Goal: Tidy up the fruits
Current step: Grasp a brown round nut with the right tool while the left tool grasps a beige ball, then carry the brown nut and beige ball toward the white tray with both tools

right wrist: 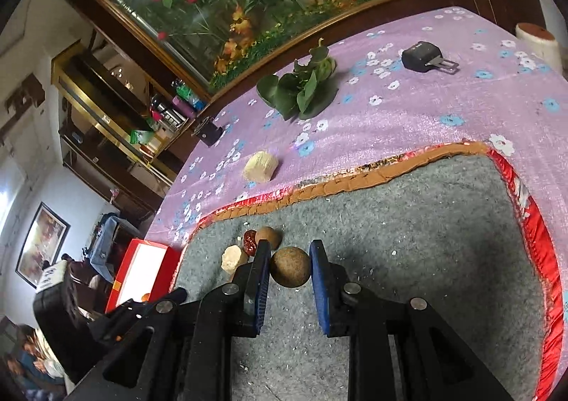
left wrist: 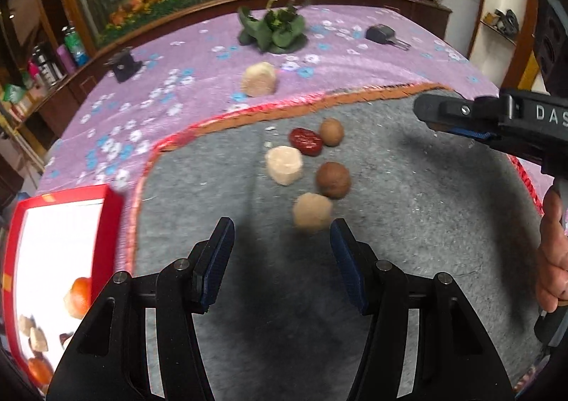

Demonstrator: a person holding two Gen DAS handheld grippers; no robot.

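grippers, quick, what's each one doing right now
left gripper: open, nothing between the fingers.
right gripper: shut on the round brown fruit.

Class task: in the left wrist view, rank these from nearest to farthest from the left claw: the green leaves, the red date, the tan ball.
1. Tan ball: just ahead of the left claw, by its right finger.
2. Red date: mid-mat, beyond the ball.
3. Green leaves: far back on the purple cloth.

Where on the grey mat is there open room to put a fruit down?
The grey mat lies bare from the brown ball in the right claw across to its red trim. It is crowded at the far left, where the red date, pale chunk and round fruits cluster.
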